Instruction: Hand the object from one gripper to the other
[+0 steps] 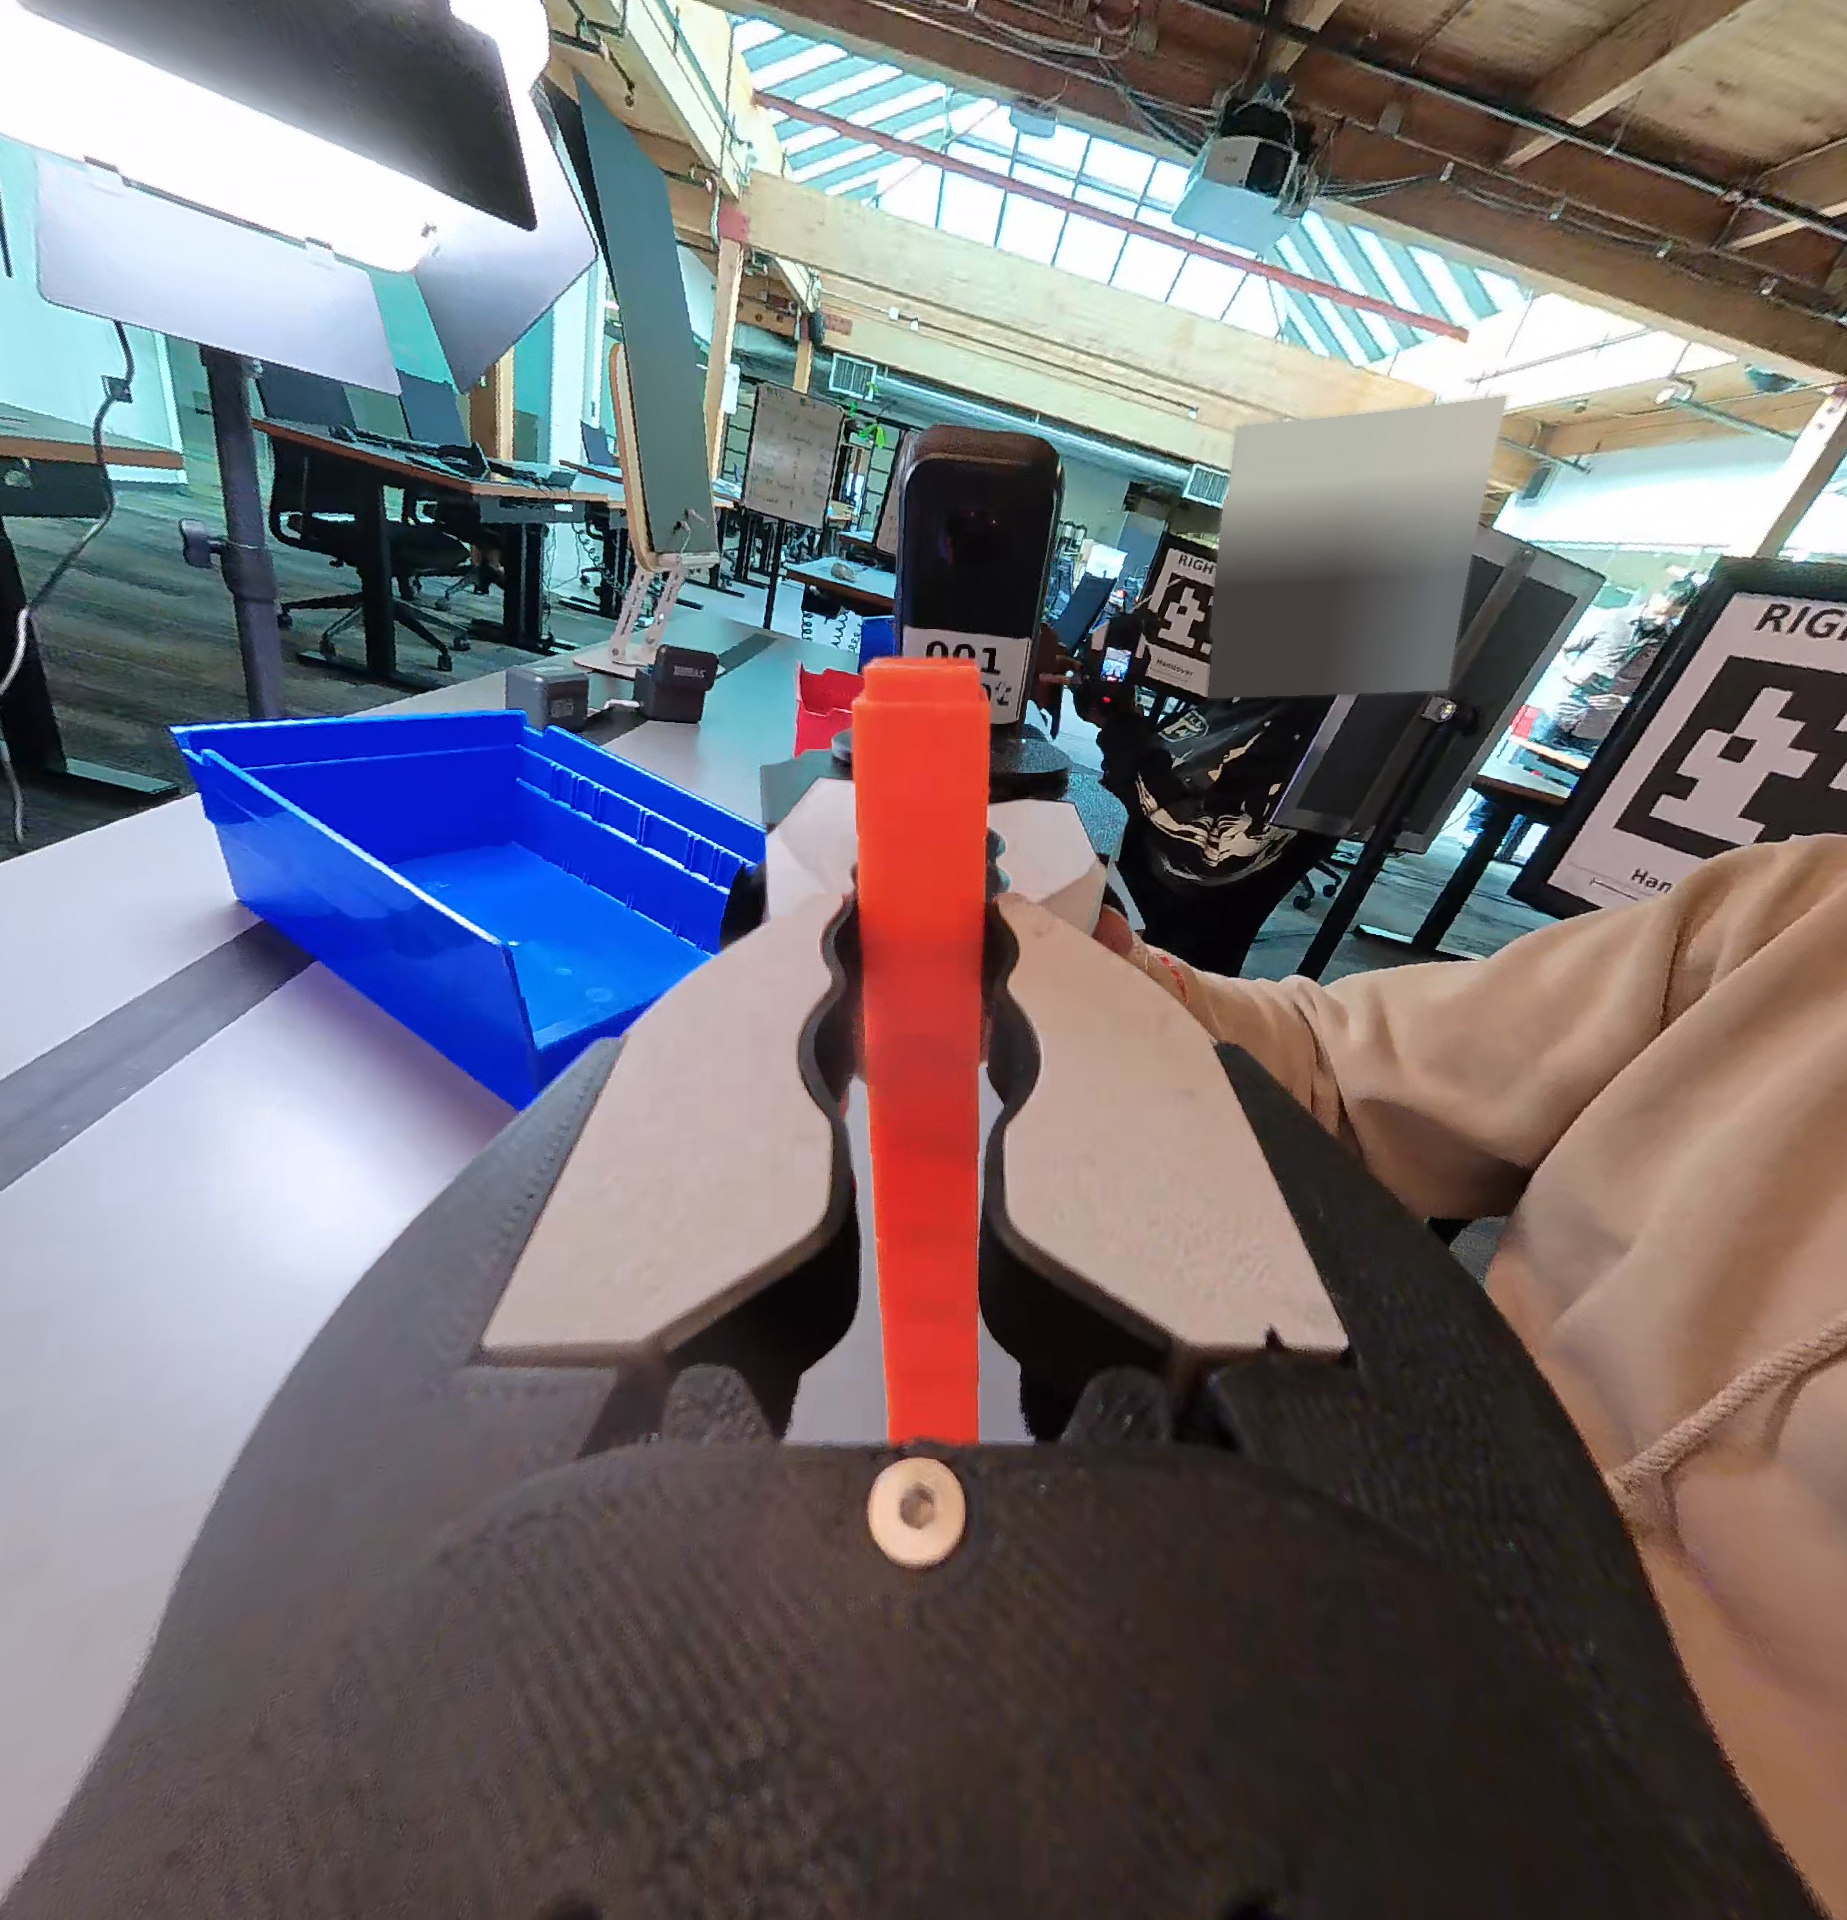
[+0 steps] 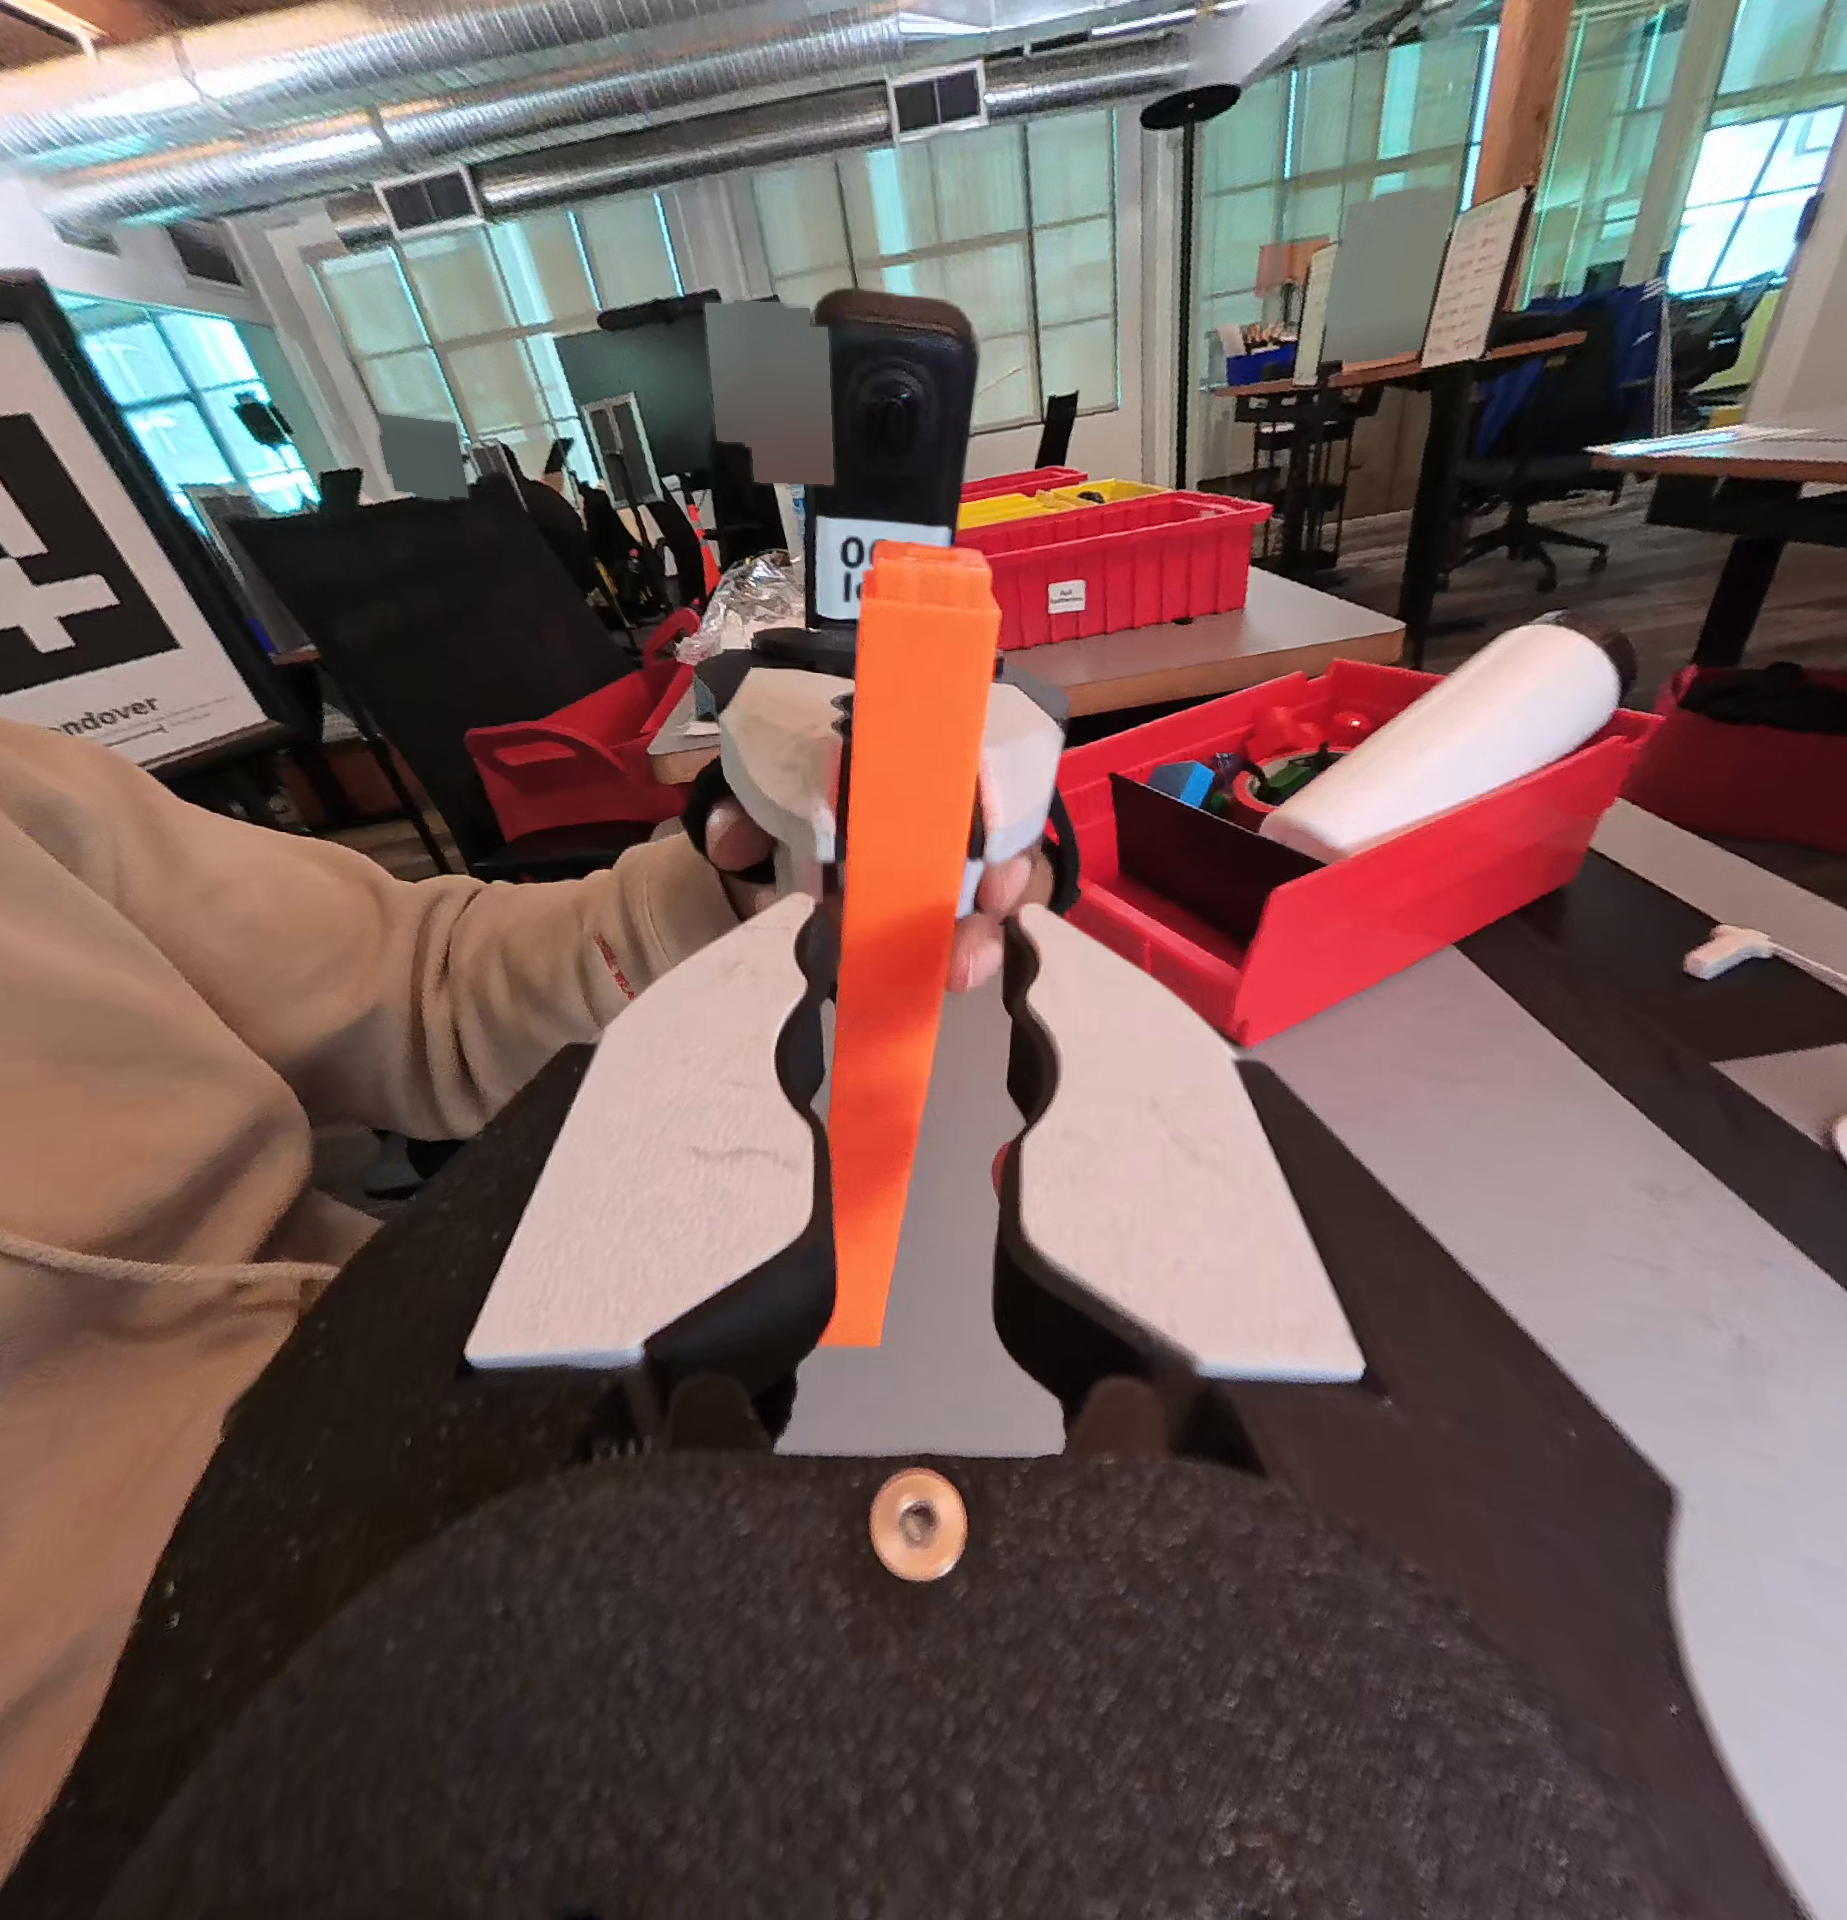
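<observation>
A: The orange bar (image 1: pixel 919 997) stands between both sets of fingers, held up in the air above the grey table (image 1: pixel 223 1195). The left gripper (image 1: pixel 919 925) is pinched on it: in the left wrist view the dark wavy pads press against both of its sides.

B: And the right gripper (image 2: pixel 914 935)? In its own view the bar leans against the left pad, but there is a clear gap on the other side. Its fingers look spread, not yet clamped.

A: So the bar hangs on one grip alone. If the left one lets go before the right closes, the bar would likely drop to the table.

B: The tilt is another worry. The bar sits off-centre in the right gripper, so when the fingers come together, one pad would probably reach it first and push it sideways against the left gripper's hold. It might twist or slip.

A: The two grippers are also tip to tip. Their fingertips look nearly touching, so a closing motion could knock one against the other.

B: A smooth plastic bar may slide on a shallow bite, too. The blue bin (image 1: pixel 462 894) stands well off to the side, so it would not catch a fall.
</observation>
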`<state>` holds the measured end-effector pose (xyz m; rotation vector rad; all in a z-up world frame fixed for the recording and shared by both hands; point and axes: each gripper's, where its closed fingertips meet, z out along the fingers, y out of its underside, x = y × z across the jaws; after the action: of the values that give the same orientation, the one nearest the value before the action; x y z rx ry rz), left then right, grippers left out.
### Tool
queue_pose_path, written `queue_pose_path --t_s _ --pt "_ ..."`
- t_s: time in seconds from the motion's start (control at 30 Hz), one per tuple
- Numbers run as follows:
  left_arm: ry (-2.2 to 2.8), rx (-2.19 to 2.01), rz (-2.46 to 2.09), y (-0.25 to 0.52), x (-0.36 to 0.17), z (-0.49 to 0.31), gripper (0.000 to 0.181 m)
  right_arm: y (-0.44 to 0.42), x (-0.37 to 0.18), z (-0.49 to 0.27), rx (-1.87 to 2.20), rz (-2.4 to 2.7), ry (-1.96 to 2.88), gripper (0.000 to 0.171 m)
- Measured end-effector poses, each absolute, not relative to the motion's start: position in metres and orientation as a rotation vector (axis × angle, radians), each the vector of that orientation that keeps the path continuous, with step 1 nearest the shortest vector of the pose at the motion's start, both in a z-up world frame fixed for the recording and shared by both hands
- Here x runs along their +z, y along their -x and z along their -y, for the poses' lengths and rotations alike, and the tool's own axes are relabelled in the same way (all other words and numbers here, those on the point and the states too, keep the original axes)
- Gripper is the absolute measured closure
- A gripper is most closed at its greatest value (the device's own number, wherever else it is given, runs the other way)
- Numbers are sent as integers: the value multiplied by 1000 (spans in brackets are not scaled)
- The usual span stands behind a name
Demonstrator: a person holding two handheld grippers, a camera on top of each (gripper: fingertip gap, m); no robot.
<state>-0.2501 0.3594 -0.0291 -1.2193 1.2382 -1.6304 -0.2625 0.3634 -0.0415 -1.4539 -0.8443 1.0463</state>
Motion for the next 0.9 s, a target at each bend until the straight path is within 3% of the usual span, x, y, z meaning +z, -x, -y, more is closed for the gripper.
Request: queue_pose_path --t_s 0.1,0.4,0.57,0.9 --pt "1209 -1648 -1235 249 -28 -357 159 270 -38 -362 1058 833 1411 150" --pt "1220 -1625 -1332 256 -38 -355 144 258 -24 -359 1088 796 1359 150" --pt "1236 -1661 -1357 246 -46 -347 159 262 -26 -358 1080 807 1365 150" --pt "1205 -1635 -1211 257 -23 -364 159 249 -30 -364 1031 798 1366 141"
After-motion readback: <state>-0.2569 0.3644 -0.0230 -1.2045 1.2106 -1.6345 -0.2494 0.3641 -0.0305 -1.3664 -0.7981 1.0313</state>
